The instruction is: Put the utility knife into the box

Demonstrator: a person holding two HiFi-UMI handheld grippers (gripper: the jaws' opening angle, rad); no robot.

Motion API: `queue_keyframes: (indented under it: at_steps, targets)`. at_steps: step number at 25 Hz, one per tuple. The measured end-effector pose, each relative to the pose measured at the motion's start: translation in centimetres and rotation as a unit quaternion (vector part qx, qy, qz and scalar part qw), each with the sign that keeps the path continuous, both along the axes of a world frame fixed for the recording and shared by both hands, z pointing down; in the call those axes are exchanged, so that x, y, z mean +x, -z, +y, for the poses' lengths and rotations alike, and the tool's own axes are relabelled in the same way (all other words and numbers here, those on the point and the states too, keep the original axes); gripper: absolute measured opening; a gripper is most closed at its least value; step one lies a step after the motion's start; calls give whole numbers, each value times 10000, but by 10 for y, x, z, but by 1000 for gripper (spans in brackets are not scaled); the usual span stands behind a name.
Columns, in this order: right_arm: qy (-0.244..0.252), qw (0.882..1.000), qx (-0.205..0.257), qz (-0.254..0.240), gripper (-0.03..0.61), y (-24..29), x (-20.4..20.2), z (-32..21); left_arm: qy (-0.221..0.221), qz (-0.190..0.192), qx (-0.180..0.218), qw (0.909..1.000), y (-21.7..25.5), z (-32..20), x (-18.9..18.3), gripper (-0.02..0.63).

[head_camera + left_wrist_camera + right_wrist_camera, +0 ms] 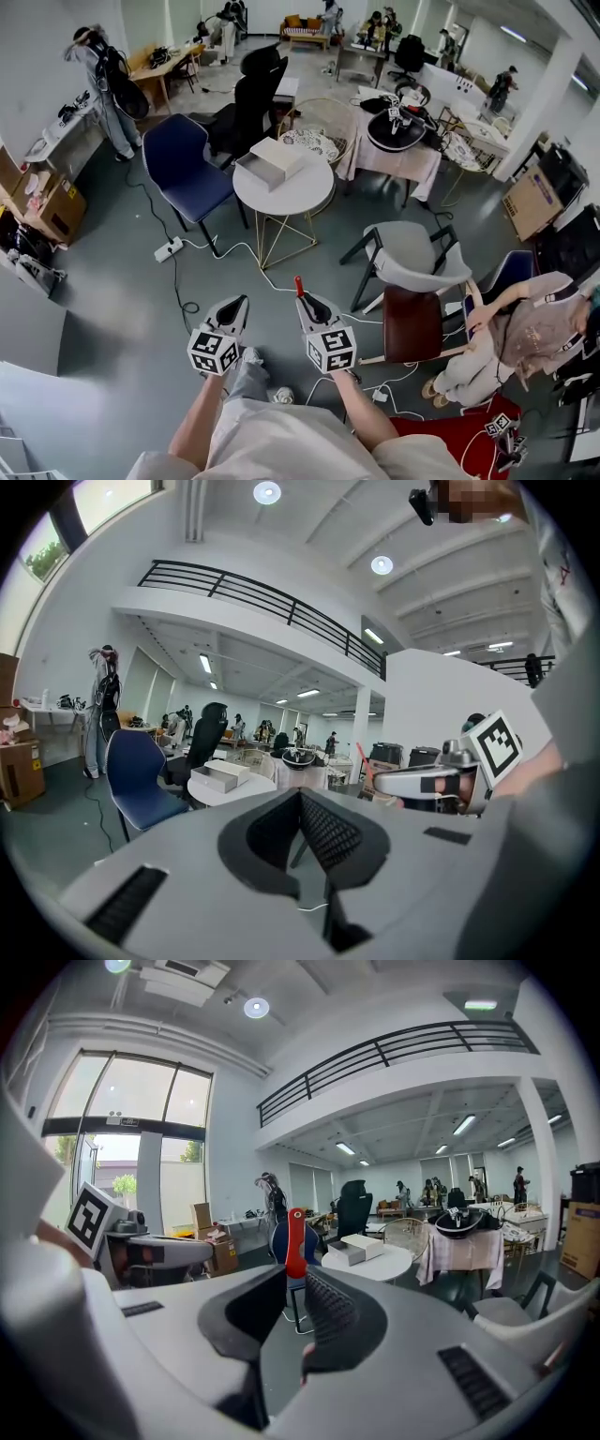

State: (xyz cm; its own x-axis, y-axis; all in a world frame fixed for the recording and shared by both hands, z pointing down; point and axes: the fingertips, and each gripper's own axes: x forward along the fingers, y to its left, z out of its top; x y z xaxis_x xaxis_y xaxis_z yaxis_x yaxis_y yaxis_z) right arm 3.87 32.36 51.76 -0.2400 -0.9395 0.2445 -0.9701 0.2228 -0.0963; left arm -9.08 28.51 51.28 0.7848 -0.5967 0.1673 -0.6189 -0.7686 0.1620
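Right gripper view is showing the right hand-held gripper (296,1277) clamping the red knife (295,1237), its end sticking up past the jaws. The left hand-held gripper (301,797) is hanging beside it, jaws together and empty. The box (272,159) is sitting on the round surface (314,195) well ahead, so closing in with a firm grip and lowering the knife in level looks best.

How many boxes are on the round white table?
1. The white box sits on the round table, toward its far left edge, the side nearest the black office chair. A smaller one behind it could be hidden.
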Motion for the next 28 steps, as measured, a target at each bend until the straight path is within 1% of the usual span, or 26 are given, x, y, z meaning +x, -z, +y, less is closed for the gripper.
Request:
queue_keyframes:
  at_steps: [4, 8, 13, 16, 21, 24, 28]
  targets:
    - [-35, 10000, 56, 0, 71, 4, 13, -27, 5, -16, 54, 10000, 3, -28, 10, 11]
    - [-66, 10000, 14, 7, 71, 1, 21, -55, -29, 6, 69, 10000, 3, -59, 20, 11]
    - [-33, 10000, -71, 40, 71, -6, 26, -101, 1, 78, 68, 9999, 3, -109, 28, 11]
    - [-2, 9999, -106, 96, 71, -5, 30, -138, 8, 150, 72, 9999, 5, -147, 35, 11]
    - [-32, 9997, -176, 135, 71, -5, 34, -203, 13, 135, 1, 9999, 1, -211, 40, 11]
    - [-39, 9998, -129, 146, 71, 7, 34, -249, -13, 54, 42, 10000, 9, -255, 41, 11]
    - [-51, 9997, -113, 199, 71, 18, 32, -308, -46, 158, 70, 9998, 22, -312, 40, 11]
